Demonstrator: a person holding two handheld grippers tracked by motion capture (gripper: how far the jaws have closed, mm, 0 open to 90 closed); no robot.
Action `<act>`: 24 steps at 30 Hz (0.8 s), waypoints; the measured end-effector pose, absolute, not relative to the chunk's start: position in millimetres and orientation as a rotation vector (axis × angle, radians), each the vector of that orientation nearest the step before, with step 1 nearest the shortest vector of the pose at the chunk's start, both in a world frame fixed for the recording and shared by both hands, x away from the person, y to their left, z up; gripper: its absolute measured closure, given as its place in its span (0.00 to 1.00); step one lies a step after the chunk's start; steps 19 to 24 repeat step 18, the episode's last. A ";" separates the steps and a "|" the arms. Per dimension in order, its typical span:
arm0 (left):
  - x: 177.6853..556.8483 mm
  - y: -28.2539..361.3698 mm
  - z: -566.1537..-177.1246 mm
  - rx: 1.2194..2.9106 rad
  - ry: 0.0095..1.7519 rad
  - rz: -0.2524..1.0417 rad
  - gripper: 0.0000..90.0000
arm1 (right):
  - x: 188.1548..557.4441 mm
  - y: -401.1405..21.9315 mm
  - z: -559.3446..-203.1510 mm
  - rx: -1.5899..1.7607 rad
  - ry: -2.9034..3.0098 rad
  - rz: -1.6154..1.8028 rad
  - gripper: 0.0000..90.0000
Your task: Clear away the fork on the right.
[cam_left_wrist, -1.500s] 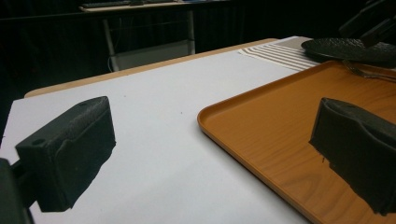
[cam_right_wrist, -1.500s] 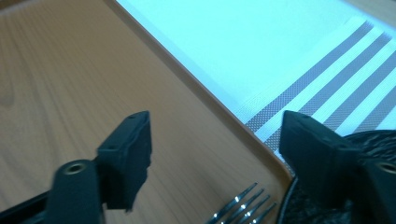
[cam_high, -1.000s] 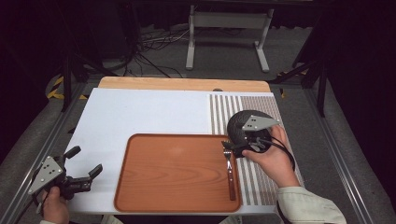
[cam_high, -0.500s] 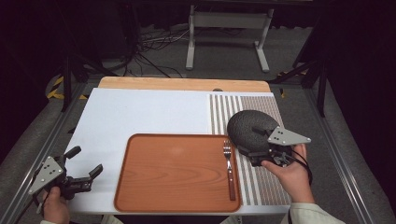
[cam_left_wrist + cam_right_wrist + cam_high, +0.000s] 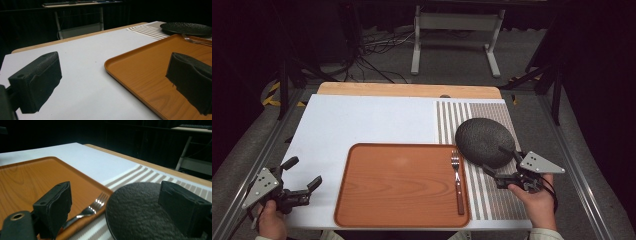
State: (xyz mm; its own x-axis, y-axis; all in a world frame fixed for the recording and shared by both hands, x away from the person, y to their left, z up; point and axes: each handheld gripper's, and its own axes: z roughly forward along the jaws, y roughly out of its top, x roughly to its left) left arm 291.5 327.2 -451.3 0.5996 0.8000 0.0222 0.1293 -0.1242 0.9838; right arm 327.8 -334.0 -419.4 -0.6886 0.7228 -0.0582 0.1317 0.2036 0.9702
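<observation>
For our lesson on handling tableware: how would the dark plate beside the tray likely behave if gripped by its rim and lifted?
The dark plate looks rigid, so it should stay flat, not flex. Its pebbled surface probably offers decent grip. It lies low and wide on the striped mat, so it seems unlikely to tip, though held by one edge it may droop.

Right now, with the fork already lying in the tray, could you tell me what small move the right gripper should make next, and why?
Probably ease the right gripper forward so its open jaws straddle the near rim of the dark plate, then close. The plate sits on the striped mat beside the tray, not in it, and the jaws are not yet gripping it.
</observation>
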 end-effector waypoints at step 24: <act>293.3 328.1 -453.1 1.614 0.799 0.683 0.01 | 321.4 -354.4 -447.6 0.893 1.952 1.505 0.14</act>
